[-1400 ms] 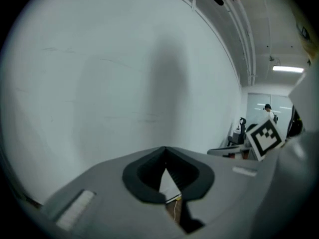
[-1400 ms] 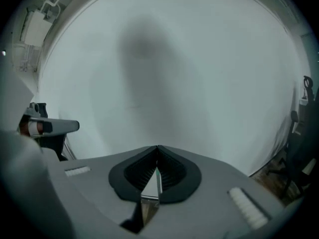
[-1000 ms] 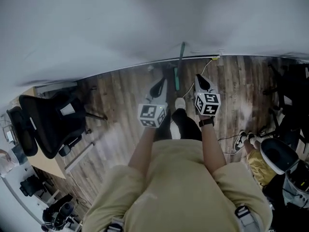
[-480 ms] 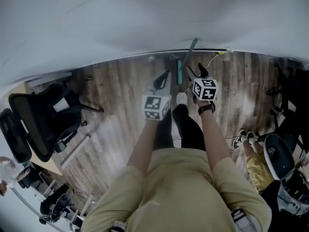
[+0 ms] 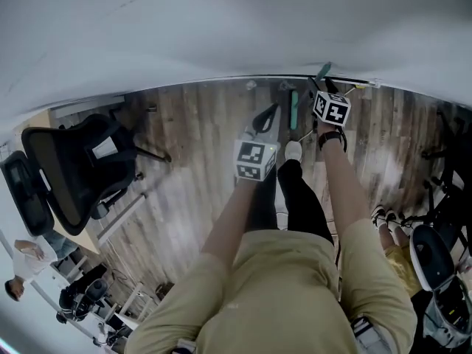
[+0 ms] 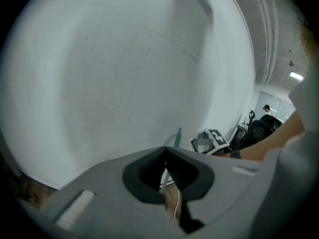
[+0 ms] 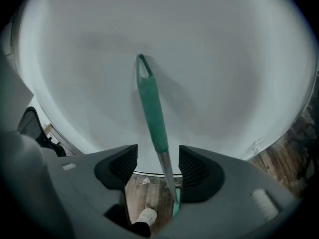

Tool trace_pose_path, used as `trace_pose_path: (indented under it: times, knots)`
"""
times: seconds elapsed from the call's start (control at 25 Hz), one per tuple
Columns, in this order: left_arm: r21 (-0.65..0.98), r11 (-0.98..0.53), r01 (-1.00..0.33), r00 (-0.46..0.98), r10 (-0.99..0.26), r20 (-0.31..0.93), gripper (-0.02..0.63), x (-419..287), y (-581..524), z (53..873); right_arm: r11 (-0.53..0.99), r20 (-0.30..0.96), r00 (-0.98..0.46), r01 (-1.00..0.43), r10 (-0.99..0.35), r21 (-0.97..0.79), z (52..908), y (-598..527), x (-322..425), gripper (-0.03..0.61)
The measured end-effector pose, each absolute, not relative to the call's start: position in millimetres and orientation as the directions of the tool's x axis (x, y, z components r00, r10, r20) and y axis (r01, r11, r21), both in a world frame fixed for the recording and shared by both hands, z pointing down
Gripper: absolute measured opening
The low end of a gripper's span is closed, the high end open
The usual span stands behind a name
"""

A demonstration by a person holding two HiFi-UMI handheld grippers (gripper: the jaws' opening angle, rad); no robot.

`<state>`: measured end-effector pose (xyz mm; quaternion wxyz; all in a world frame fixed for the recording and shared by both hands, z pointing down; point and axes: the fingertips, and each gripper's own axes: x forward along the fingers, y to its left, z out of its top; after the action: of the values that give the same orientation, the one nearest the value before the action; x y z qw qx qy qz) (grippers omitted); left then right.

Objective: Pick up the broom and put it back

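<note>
A white wall (image 5: 221, 28) fills the head view from ten to two o'clock. Plank floor (image 5: 192, 153) runs below it, with a black chair (image 5: 74, 168) out at nine o'clock.

The broom (image 7: 151, 108) stands at one o'clock in the head view, leaning on the wall. Its green grip is uppermost, a bare metal shaft runs down from that, and a green part shows low by the floor. As we read it, the broom is not yet lifted and rests on floor and wall alone.

Our right gripper (image 7: 158, 152) is up at the broom, also at one o'clock. Its jaws have just been opening and stand well apart. The shaft passes between them, nearer the pad at three o'clock, and neither pad presses on it.

Our left gripper (image 6: 165, 151) hangs near the middle of the head view, at about seven o'clock from the right one and well apart from the broom. Its jaw tips meet and hold nothing. A pale shoe (image 5: 293, 150) stands on the floor just below the grippers.

We judge the pickup as lined up but not made. Closing on the shaft, lifting, carrying and setting down all remain. We cannot tell from these views where the broom belongs.
</note>
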<state>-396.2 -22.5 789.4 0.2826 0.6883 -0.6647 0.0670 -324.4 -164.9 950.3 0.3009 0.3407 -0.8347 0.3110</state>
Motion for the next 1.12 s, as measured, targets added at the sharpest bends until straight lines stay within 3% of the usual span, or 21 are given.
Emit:
trace_pose_path:
  times: [0.2, 0.32, 0.72, 0.88, 1.12]
  knots:
    - [0.313, 0.058, -0.948, 0.108, -0.867, 0.486, 0.0, -395.9, -9.8, 794.5, 0.584, 0.745, -0.567, -0.755, -0.352, -0.299, 968.3, -177.1, -332.3, 0.217]
    - [0.32, 0.08, -0.944, 0.093, -0.866, 0.491, 0.0, -399.3, -4.4, 796.5, 0.606, 0.769, -0.547, -0.748, -0.332, -0.27, 968.5, -178.6, -332.0, 0.107]
    - [0.322, 0.162, -0.933, 0.026, -0.861, 0.508, 0.0, -407.5, 13.0, 769.2, 0.675, 0.801, -0.527, -0.703, -0.282, -0.225, 937.6, -95.0, -295.9, 0.097]
    - [0.325, 0.163, -0.932, 0.021, -0.868, 0.496, 0.0, -403.6, 5.8, 746.2, 0.708, 0.813, -0.483, -0.694, -0.326, -0.129, 907.4, -75.5, -270.3, 0.087]
    - [0.327, 0.128, -0.936, 0.053, -0.869, 0.492, 0.0, -384.5, -2.4, 704.5, 0.743, 0.749, -0.536, -0.664, -0.391, -0.087, 826.6, -63.5, -261.9, 0.087]
